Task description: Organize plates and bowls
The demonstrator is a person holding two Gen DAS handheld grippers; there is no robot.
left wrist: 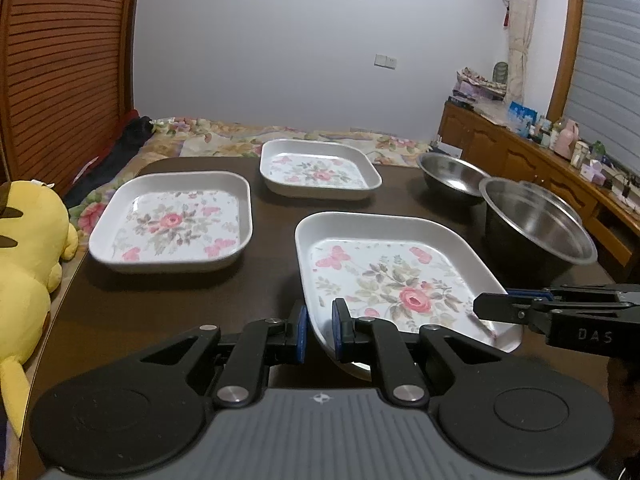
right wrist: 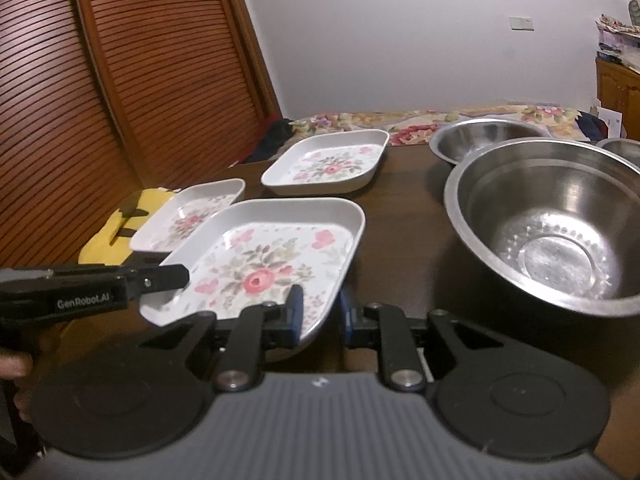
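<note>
While three flowered plates sit apart on the dark table and none is stacked, the tidying looks to be at its very start. Both grippers have hold of the nearest plate: the left gripper is clamped on its near left rim, one pad inside and one outside the wall, and the right gripper is pinched on the near right rim the same way. That plate looks tilted, its near edge off the table, though how far is hard to tell. A second plate lies to the left and a third plate further back, well apart from each other. Steel bowls stand on the right: a big bowl, another bowl just behind it, and the edge of a third bowl. My reading: one plate is being lifted; stacking the plates and nesting the bowls all remain to do
</note>
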